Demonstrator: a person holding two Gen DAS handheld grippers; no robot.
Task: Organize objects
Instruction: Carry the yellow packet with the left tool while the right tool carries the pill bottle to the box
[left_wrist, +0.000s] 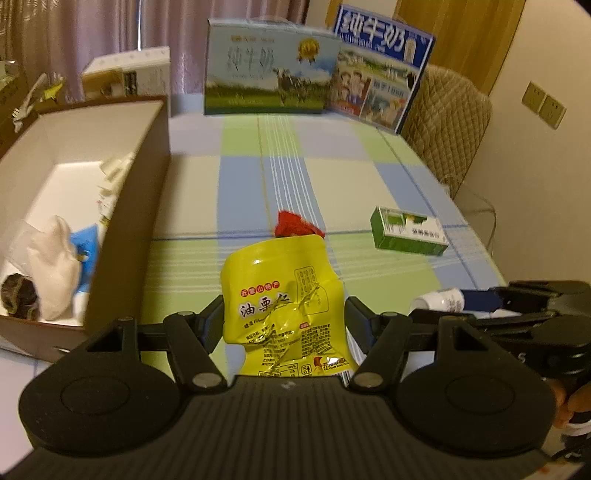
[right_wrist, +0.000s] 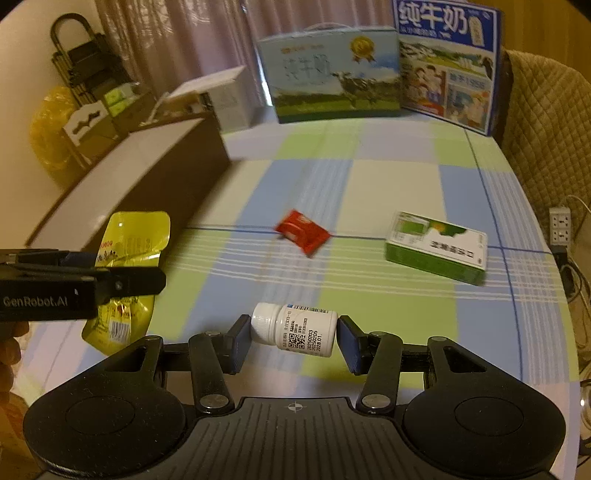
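My left gripper (left_wrist: 284, 314) is shut on a yellow snack packet (left_wrist: 284, 306) and holds it upright above the table, just right of the brown cardboard box (left_wrist: 129, 206). The packet also shows in the right wrist view (right_wrist: 129, 243). My right gripper (right_wrist: 293, 338) is shut on a white pill bottle (right_wrist: 295, 328) lying sideways between the blue pads, low over the checked tablecloth. A red sachet (right_wrist: 303, 232) and a green medicine box (right_wrist: 436, 247) lie on the cloth ahead.
The brown box holds a white cloth (left_wrist: 51, 266), a blue item and other bits. Two milk cartons (left_wrist: 273, 70) (right_wrist: 447, 62) stand at the table's far edge. A quilted chair (left_wrist: 450, 122) is at the right. A white box (left_wrist: 129, 74) sits behind the brown one.
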